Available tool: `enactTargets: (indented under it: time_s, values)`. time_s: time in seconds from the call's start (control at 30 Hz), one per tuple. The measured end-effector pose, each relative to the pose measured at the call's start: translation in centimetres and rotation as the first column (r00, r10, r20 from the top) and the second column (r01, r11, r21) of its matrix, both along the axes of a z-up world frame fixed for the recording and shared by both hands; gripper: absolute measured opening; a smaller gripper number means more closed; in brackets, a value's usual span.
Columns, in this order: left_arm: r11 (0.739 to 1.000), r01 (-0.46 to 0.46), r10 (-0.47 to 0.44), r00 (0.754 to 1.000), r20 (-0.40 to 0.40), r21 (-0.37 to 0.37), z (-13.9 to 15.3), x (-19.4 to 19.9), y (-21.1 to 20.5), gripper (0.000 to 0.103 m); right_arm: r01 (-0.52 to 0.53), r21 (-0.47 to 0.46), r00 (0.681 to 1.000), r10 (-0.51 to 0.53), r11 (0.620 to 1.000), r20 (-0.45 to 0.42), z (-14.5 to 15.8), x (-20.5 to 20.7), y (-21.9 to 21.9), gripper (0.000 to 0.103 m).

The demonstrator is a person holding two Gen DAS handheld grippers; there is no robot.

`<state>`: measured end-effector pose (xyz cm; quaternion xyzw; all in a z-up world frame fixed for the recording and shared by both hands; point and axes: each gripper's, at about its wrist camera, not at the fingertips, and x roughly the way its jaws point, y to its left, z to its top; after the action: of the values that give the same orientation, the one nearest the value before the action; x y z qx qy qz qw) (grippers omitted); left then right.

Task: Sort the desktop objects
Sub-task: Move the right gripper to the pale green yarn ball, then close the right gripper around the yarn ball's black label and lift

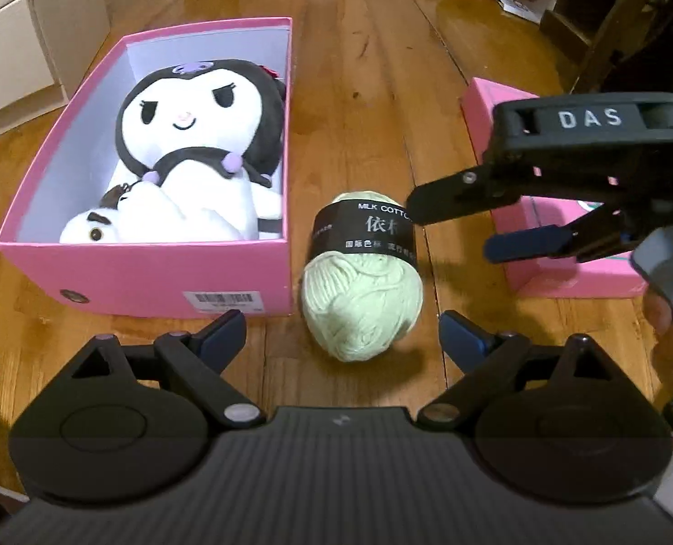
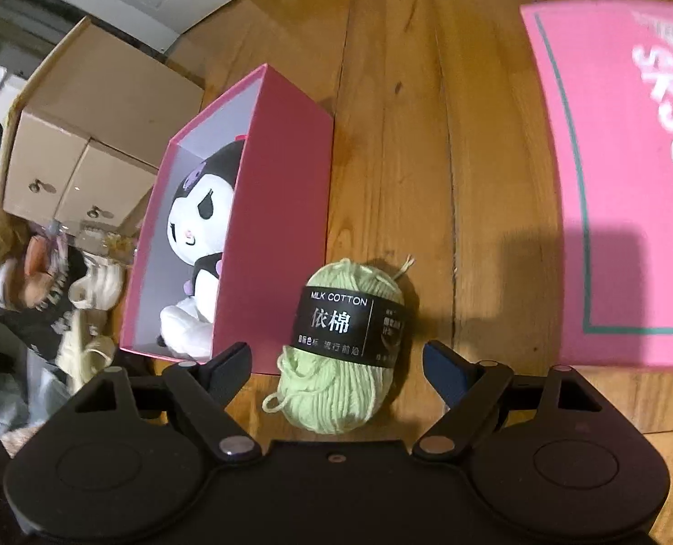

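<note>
Both open tools (image 1: 341, 331) (image 2: 336, 359) just short of green yarn ball (image 2: 343, 345).

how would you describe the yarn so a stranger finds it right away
On the wooden table, find the open pink box holding a plush. The yarn ball lies just outside its right wall: pale green, the only thing wearing a black label band.

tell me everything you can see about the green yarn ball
The yarn is a pale green skein of soft, thick strands, wrapped by a black paper band printed "MLK COTTON" with Chinese characters. It lies on its side on the wooden table, close beside the pink box; contact is unclear. Loose strands stick out at both ends. Neither gripper holds it; it sits between the right gripper's open jaws.
</note>
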<state>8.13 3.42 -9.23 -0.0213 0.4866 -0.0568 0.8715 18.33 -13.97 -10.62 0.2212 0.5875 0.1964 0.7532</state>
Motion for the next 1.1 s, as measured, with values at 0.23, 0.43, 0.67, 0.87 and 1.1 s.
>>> enactTargets:
  time_s: [0.23, 0.43, 0.67, 0.87, 1.1]
  values:
    - [1.000, -0.021, 0.021, 1.000, -0.011, 0.007, -0.7, 0.7, -0.2, 0.092, -0.007, 0.057, 0.997, 0.012, 0.998, -0.074, -2.5, 0.2, 0.0, 0.087]
    - [1.000, 0.003, -0.003, 1.000, -0.023, 0.006, -1.6, 0.7, -0.3, 0.092, -0.057, 0.039, 0.995, 0.060, 0.998, -0.077, -3.3, 0.3, 1.3, 0.087]
    - [0.998, -0.010, 0.012, 0.999, -0.037, 0.063, -1.8, 0.5, 1.0, 0.092, -0.052, -0.048, 0.993, 0.047, 0.997, -0.105, -4.7, 0.8, 2.5, 0.087]
    - [0.997, 0.031, -0.029, 0.999, -0.029, 0.077, -1.6, 0.0, 1.5, 0.092, -0.092, -0.067, 0.992, 0.085, 0.994, -0.096, -4.9, 1.3, 4.5, 0.087]
    - [0.999, -0.028, 0.030, 0.999, -0.041, 0.039, -2.1, 0.4, 2.8, 0.093, -0.080, -0.059, 0.992, 0.073, 0.995, -0.105, -5.7, 1.6, 5.4, 0.087]
